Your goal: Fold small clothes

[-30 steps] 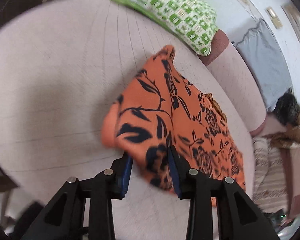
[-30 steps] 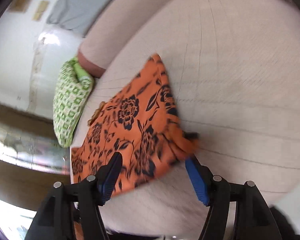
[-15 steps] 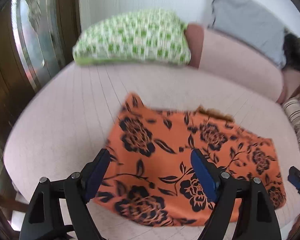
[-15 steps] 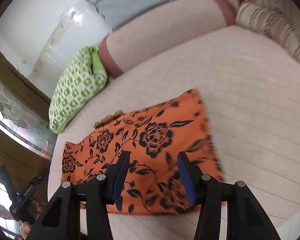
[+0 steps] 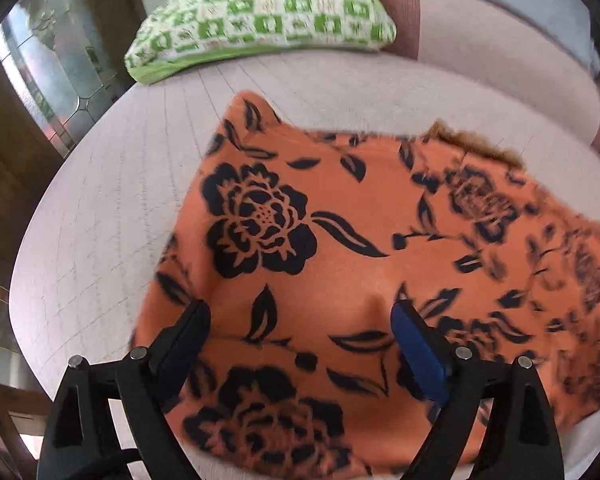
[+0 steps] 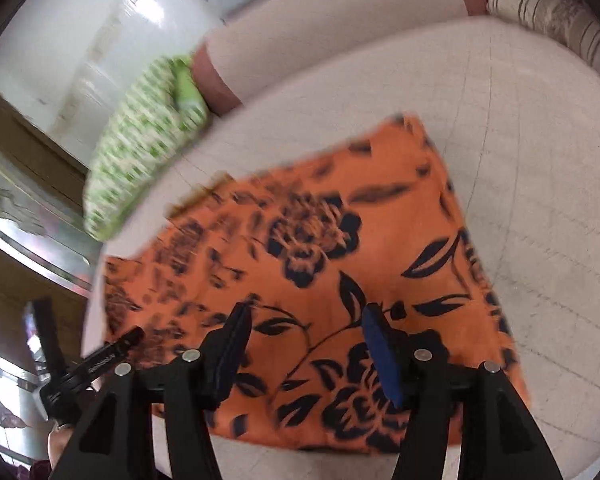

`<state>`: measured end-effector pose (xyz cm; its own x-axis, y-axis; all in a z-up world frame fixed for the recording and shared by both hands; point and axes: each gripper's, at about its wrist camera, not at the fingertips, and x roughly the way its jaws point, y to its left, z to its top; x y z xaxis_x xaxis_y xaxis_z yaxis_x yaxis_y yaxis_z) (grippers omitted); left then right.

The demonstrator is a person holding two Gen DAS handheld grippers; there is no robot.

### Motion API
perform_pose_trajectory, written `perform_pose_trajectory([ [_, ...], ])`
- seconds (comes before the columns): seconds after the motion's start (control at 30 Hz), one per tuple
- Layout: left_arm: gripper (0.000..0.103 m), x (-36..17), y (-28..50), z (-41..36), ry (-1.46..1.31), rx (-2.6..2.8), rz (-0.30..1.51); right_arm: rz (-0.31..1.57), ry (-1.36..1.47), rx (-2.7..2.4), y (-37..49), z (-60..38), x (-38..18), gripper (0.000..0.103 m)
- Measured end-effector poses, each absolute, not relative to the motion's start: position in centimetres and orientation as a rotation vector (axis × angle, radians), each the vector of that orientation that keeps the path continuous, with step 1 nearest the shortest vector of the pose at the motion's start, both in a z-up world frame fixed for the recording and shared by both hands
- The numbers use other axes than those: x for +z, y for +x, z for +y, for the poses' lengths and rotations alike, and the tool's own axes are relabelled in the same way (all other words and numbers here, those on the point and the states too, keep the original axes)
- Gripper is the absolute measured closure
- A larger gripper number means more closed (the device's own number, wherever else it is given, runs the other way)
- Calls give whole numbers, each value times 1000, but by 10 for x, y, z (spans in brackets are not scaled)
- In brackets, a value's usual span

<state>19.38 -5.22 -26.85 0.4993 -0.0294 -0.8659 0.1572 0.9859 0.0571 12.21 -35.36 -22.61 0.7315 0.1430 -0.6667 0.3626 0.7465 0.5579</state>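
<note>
The left tool hangs over the orange floral garment, its jaws widening and already far apart, with cloth below them but nothing pinched between the blue pads. The right tool hovers above the same garment, its jaws also spreading, at a moderate gap, and gripping nothing. The garment lies spread out flat on the pale quilted bed, a black rose-and-leaf print facing up; a frayed brownish edge peeks out along its far side. Beyond the garment, at the head of the bed, rests a green and white checked pillow, just beside a pink bolster. In the right wrist view the pillow sits off the garment's far left corner, a striped cushion lies well apart toward the garment's far right, and part of the left tool shows at the garment's near left edge.
</note>
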Motion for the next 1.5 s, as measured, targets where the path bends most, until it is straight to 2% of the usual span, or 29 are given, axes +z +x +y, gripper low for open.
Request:
perform_pose_trajectory([
  [0.17,11,-233,157,-31,98,-127,982,546,720,-97,66,-342,-190,42],
  [0.4,11,-173,105,-4,64,-141,824,464,700,-68,25,-318,-159,42],
  [0.6,11,-120,63,-5,128,-168,660,341,632,-45,-16,-303,-105,41],
  [0.67,6,-109,50,-2,120,-185,641,296,607,-52,-26,-300,-87,38],
  [0.73,5,-106,41,2,105,-208,643,257,581,-58,-36,-295,-71,37],
  [0.9,5,-124,36,29,63,-209,711,254,606,-20,-29,-287,-67,35],
  [1.17,5,-167,59,56,131,-93,778,274,683,9,28,-286,-83,35],
  [1.33,5,-217,87,54,3,-167,980,365,726,-35,73,-288,-138,35],
  [1.5,5,-254,108,50,-88,-142,1070,547,784,16,119,-288,-190,35],
])
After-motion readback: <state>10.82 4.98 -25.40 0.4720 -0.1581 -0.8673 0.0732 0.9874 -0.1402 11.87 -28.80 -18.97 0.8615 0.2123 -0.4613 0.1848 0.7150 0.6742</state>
